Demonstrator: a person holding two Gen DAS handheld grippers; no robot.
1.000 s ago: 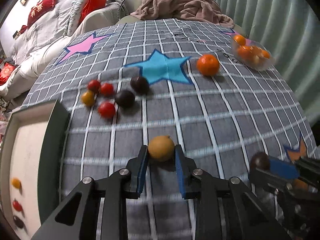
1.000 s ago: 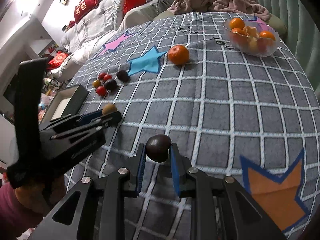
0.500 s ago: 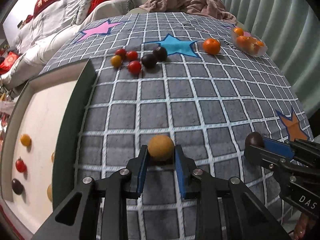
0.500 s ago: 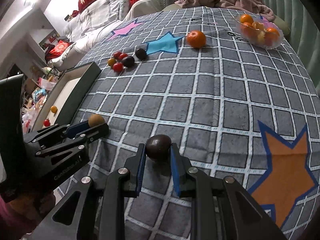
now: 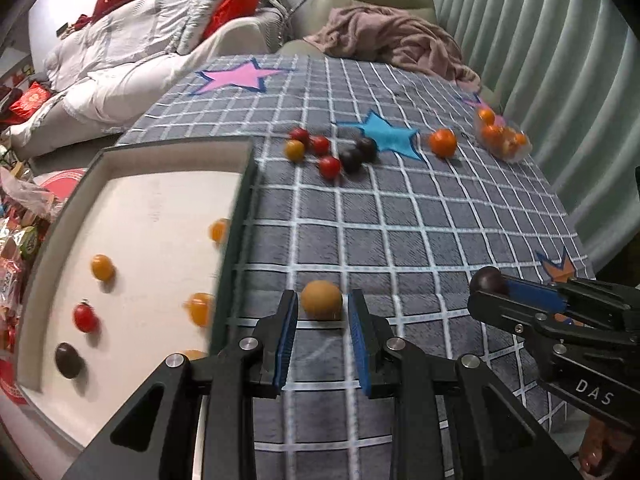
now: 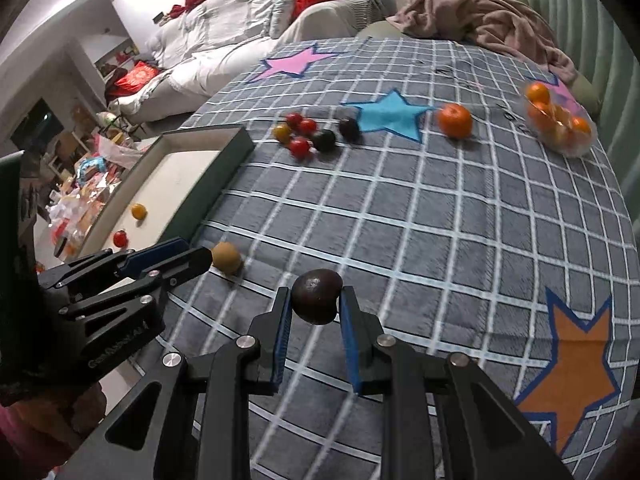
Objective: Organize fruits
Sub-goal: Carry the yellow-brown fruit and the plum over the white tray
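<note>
Over the near edge of the checked cloth, left tongs (image 5: 322, 312) are pinching a tan round fruit (image 5: 321, 299) between blue pads, just right of the dark-rimmed tray (image 5: 236, 216). Right tongs (image 6: 314, 308) are pinching a dark plum-like fruit (image 6: 316, 301), hanging to the right of the left pair. Tray is holding yellow, red and dark small fruits. Far on the cloth, a cluster of small fruits (image 5: 328, 152) is sitting near a blue star (image 5: 380, 136), with a mandarin (image 5: 443, 143) and a clear bag of oranges (image 5: 502, 140) further right.
</note>
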